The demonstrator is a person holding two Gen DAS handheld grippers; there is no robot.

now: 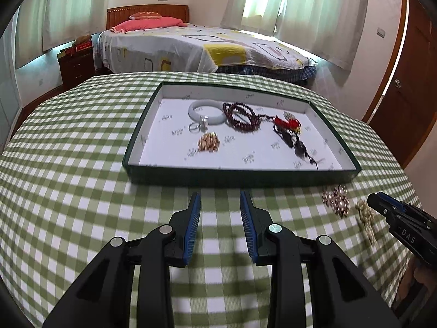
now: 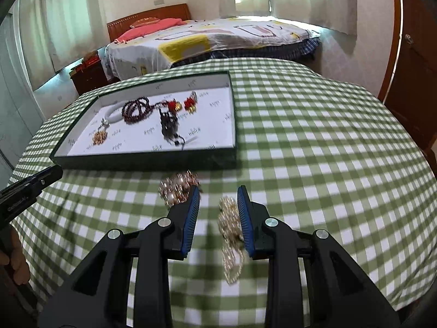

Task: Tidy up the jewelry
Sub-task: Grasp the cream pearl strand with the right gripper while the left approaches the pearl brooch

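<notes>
Right gripper (image 2: pixel 218 195) jaws apart, nothing clamped; pale gold bead strand (image 2: pixel 232 235) lies on the checked tablecloth (image 2: pixel 327 164) between the fingers, close against the right-hand pad. Rose-gold crystal piece (image 2: pixel 179 188) sits just beyond the left-hand fingertip, near the tray's front wall. Left gripper (image 1: pixel 220 198) also apart and empty, hovering over bare cloth in front of the tray, not near any item. Step in hand, my read: picking up the bead strand, one of two pieces not yet in the tray. Next move likely needs the jaws lowered to cloth level and shut on the strand's upper clump; it's a loose strand, so the tail may drag or slip, and motion blur hides exactly how it lies. Green-walled, white-lined tray (image 1: pixel 142 125) holds: white jade bangle (image 1: pixel 207 112), silver ring (image 1: pixel 195 128) touching it, gold cluster brooch (image 1: pixel 209 142), dark red bead mala (image 1: pixel 241 116), red-and-gold tassel charms (image 1: pixel 288 122), black bead bracelet (image 1: pixel 296 145) with cord near the front right. Front left of the tray looks free for a drop.
</notes>
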